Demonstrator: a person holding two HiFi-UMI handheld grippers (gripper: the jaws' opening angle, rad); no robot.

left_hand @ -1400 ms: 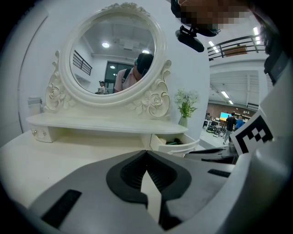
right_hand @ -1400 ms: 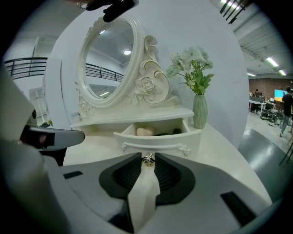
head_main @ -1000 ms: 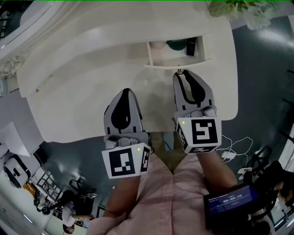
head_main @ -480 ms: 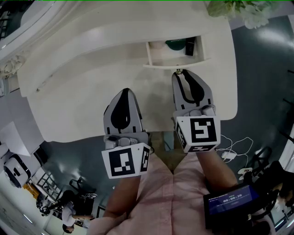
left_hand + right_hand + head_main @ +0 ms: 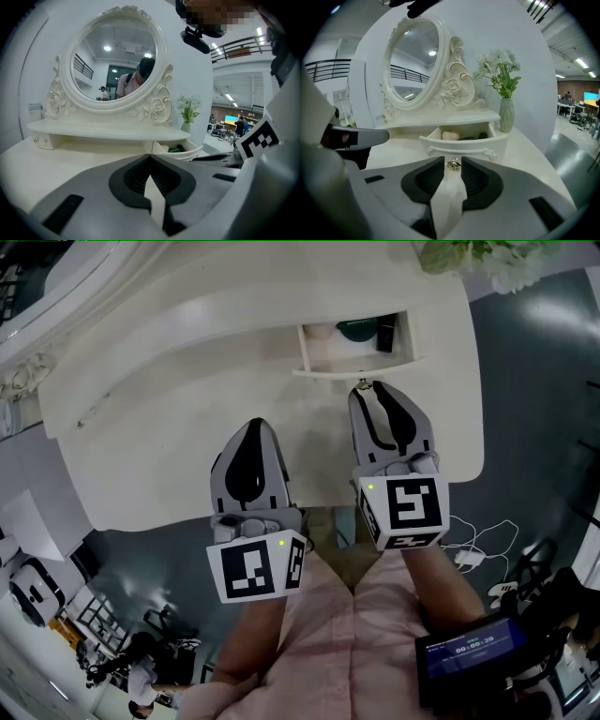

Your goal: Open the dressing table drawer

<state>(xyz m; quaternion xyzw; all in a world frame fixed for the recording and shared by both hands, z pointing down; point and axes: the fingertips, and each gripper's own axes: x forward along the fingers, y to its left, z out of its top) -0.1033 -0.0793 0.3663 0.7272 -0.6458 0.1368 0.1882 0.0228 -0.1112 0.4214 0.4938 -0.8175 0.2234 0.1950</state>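
The cream dressing table (image 5: 169, 456) has its small drawer (image 5: 461, 145) pulled out from under the shelf, at top centre of the head view (image 5: 361, 365). My right gripper (image 5: 453, 161) is shut on the drawer's metal knob (image 5: 453, 164), one jaw on each side of it; in the head view its tips (image 5: 366, 390) sit right at the drawer front. My left gripper (image 5: 150, 155) hovers over the table top to the left (image 5: 255, 425), jaws shut with nothing in them. Inside the drawer lie a pale round thing (image 5: 450, 135), a dark green item (image 5: 356, 330) and a black item (image 5: 388, 336).
An oval mirror (image 5: 115, 63) in a carved frame stands on the raised shelf behind the drawer. A green vase of white flowers (image 5: 505, 115) stands at the table's right end, close beside the drawer. The table's front edge lies just under both grippers.
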